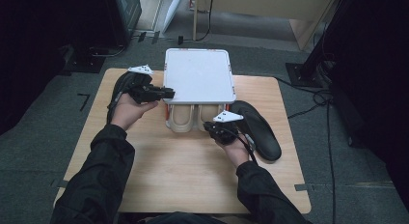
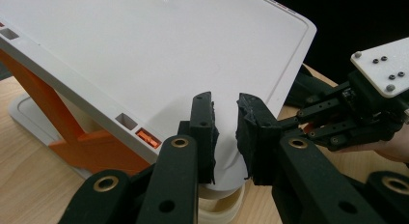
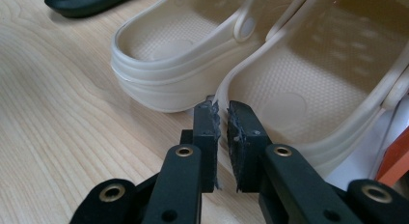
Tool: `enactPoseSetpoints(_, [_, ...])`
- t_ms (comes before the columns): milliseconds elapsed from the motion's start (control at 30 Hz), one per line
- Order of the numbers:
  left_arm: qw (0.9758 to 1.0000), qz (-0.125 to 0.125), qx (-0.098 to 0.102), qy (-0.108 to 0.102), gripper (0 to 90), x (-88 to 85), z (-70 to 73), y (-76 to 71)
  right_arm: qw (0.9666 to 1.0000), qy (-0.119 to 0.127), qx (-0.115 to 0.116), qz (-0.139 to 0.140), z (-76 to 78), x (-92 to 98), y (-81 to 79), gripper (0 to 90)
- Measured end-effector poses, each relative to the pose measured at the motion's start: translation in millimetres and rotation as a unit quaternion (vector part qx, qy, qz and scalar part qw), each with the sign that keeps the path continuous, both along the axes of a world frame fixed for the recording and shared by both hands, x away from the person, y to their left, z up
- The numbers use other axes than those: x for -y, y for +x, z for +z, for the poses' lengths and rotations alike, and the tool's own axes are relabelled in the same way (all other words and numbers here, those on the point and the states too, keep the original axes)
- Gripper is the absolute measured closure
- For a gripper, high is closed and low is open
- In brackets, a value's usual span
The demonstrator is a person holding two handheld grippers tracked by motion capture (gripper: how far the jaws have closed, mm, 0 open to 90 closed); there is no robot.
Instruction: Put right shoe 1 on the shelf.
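A white rack top (image 1: 198, 74) stands on orange supports (image 2: 62, 122) at the back of the wooden table. Two cream clogs sit side by side under it, heels toward me: the left clog (image 1: 181, 119) and the right clog (image 1: 206, 117). My left gripper (image 1: 169, 92) is at the rack's left edge; in the left gripper view the jaws (image 2: 225, 132) straddle the white top (image 2: 144, 50) near its corner, shut on its edge. My right gripper (image 1: 208, 126) is shut on the thin heel rim of the right clog (image 3: 313, 89), its tips (image 3: 223, 115) pinching the wall. The left clog (image 3: 178, 55) lies untouched beside it.
One black slipper (image 1: 260, 132) lies to the right of the rack, close to my right hand. Another black slipper (image 1: 123, 86) lies at the left under my left hand. Bare wood (image 1: 183, 171) spreads in front of the clogs. Cables and dark stands surround the table.
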State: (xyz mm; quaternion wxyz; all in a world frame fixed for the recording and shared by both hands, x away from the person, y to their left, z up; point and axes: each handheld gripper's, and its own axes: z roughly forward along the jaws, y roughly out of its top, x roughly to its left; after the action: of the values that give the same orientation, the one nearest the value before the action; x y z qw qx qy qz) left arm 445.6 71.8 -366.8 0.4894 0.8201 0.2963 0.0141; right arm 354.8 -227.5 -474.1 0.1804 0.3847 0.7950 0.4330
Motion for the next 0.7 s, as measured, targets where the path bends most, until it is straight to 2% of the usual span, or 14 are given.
enactPoseSetpoints(167, [1.0,0.0,0.002,0.002,76.9,0.6,0.4,-0.6,1.0,0.004,-0.002,0.0,-0.5,0.3,0.7,80.9])
enactPoseSetpoints(367, [1.0,0.001,-0.005,-0.001,74.7,0.1,1.0,-0.3,0.9998,0.005,-0.016,0.004,-1.2,-0.3,-1.6,79.5])
enactPoseSetpoints(433, [1.0,0.002,-0.008,-0.002,71.7,-0.7,1.7,-0.3,0.9998,0.01,-0.017,0.007,-0.3,-0.1,-3.2,79.3])
enactPoseSetpoints(500, [0.9999,0.006,-0.008,-0.002,68.6,-2.1,2.8,-0.7,0.9997,0.014,-0.018,0.012,1.4,-0.1,-5.2,77.4])
enactPoseSetpoints(700, [0.9999,0.007,-0.012,0.001,63.5,-5.4,7.1,-3.1,0.9982,0.026,-0.042,0.034,6.3,0.5,-12.1,66.4])
